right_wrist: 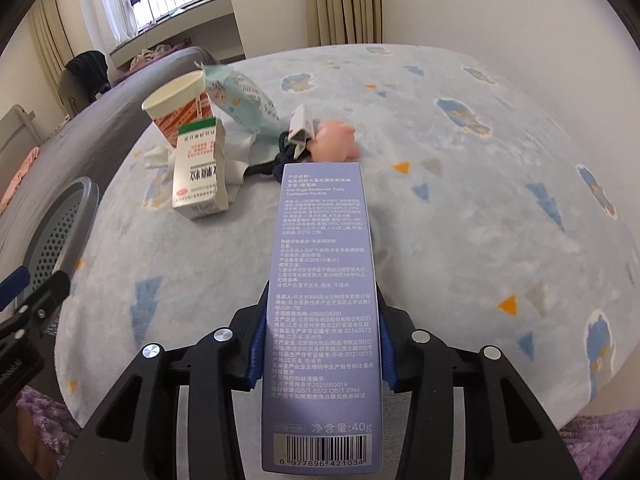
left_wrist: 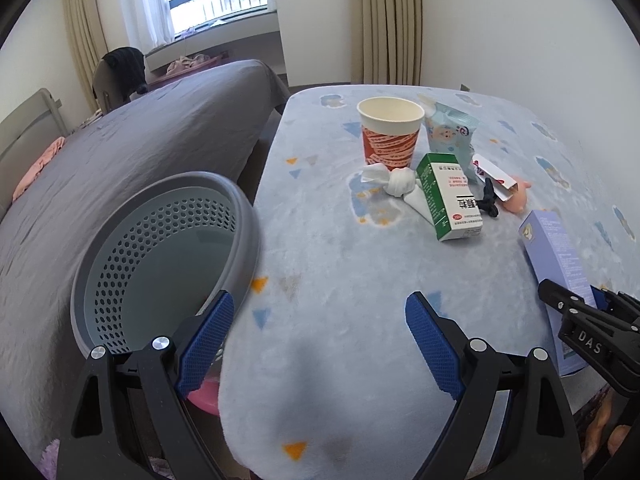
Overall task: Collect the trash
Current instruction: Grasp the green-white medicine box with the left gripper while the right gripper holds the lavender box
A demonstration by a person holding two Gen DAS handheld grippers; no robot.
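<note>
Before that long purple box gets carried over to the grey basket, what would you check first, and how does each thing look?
1. Right tongs closed on the purple box: ok, blue pads sit against both its sides.
2. Box lifted off the blanket: cannot tell.
3. Grey basket ready to take it: ok, it stands at the table's left edge, mouth unobstructed.
4. Left tongs out of the way: not ok, they are wide open and empty, between the box and the basket.
5. Other trash clear of the box: ok, the green and white carton and the paper cup stand apart from it.
</note>
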